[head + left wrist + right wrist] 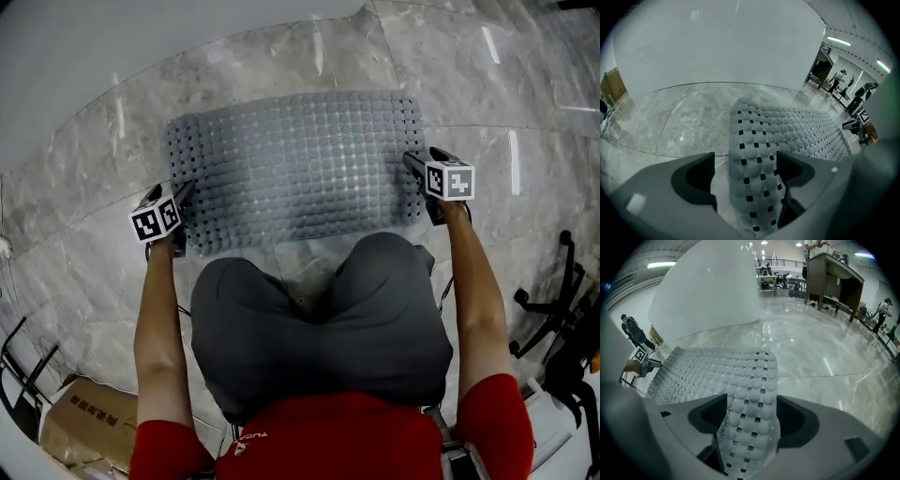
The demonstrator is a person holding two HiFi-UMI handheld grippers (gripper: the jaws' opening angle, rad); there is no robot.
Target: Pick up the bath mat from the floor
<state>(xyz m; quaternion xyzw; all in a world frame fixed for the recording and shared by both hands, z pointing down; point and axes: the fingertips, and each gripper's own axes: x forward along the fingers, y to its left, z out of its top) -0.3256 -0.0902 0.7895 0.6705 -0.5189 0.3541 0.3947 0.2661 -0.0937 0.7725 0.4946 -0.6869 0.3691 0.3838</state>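
Your bath mat point(295, 169) lies spread on the marble floor point(84, 244) just ahead of your knees, one short edge at the left gripper point(181, 208), the other at the right gripper point(419, 178). It looks soft and rubbery, bubbled and punched with holes, so expect the middle to sag; take those side edges deep in the jaws. The head view shows the whole mat but not the grip. Each gripper view shows an edge between jaws standing apart, not clamped.
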